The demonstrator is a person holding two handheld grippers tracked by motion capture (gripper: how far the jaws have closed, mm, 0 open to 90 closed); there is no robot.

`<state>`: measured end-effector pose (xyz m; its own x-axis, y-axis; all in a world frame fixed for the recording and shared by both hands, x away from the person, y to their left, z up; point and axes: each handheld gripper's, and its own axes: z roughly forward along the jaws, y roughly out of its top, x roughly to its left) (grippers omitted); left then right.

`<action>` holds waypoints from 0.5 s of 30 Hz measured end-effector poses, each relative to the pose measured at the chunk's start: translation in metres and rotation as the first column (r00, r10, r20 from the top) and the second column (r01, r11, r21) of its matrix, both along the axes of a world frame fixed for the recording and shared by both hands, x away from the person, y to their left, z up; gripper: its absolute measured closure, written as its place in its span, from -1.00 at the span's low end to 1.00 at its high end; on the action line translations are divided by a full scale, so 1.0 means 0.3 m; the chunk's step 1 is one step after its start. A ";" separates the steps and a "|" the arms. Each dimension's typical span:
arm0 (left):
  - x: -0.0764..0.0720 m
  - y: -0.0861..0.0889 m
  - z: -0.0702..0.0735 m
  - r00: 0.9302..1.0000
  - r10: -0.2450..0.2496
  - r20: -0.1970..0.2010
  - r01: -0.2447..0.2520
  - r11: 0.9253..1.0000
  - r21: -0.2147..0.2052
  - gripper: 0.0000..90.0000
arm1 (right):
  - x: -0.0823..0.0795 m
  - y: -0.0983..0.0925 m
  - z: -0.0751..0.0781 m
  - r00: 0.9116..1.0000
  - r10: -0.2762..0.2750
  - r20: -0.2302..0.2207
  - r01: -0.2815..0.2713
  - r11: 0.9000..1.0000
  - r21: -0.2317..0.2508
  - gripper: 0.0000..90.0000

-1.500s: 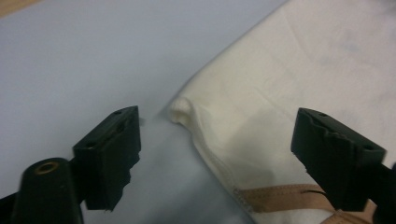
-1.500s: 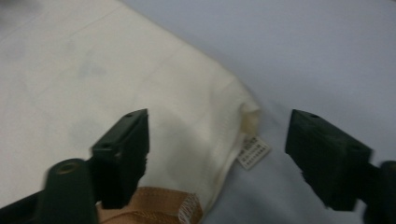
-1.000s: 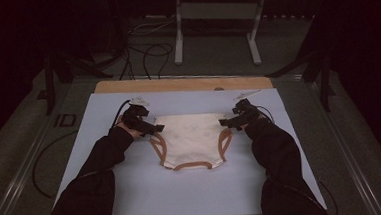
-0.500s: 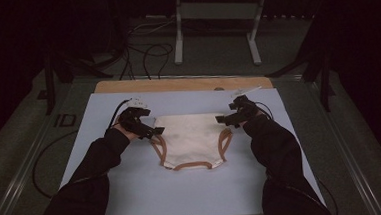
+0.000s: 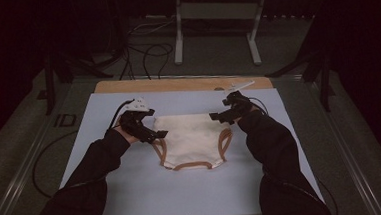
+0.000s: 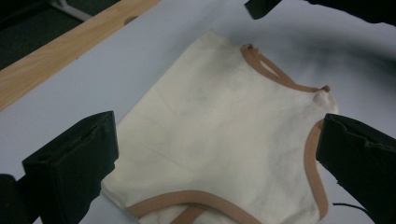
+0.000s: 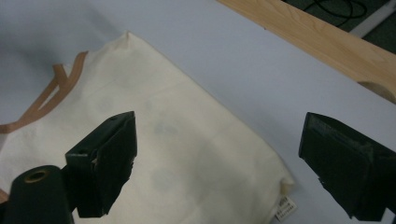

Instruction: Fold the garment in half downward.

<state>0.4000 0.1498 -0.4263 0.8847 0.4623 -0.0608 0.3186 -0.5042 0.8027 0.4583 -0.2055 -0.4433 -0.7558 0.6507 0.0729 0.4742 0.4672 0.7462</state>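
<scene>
A cream garment (image 5: pixel 193 140) with tan-brown trim lies flat on the pale blue mat (image 5: pixel 133 191), its straight edge toward the far side. My left gripper (image 5: pixel 159 135) hovers at its left side, jaws wide open; in the left gripper view the cloth (image 6: pixel 224 140) spreads between and beyond the jaws. My right gripper (image 5: pixel 215 117) is held open over the garment's far right corner; in the right gripper view that corner with a small label (image 7: pixel 286 207) lies between the jaws. Neither gripper holds the cloth.
A wooden strip (image 5: pixel 177 84) borders the mat's far edge. Beyond the table stand a white metal frame (image 5: pixel 214 31) and loose black cables (image 5: pixel 145 52) on the dark floor. Cables trail from both grippers.
Both grippers have lifted slightly and shifted off the garment's far corners, the left one drawing nearer and the right one inward. The garment has stayed flat in place.
</scene>
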 end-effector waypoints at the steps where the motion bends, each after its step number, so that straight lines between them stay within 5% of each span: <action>1: -0.004 -0.002 0.001 1.000 -0.005 0.003 0.005 1.000 0.005 -1.00 | 0.001 0.006 0.004 1.000 0.006 0.005 -0.006 1.000 -0.001 -0.75; 15: -0.079 -0.017 0.020 0.998 -0.056 0.021 0.056 0.998 0.010 -1.00 | 0.014 0.119 0.017 0.998 0.067 0.011 -0.068 0.998 0.014 -0.77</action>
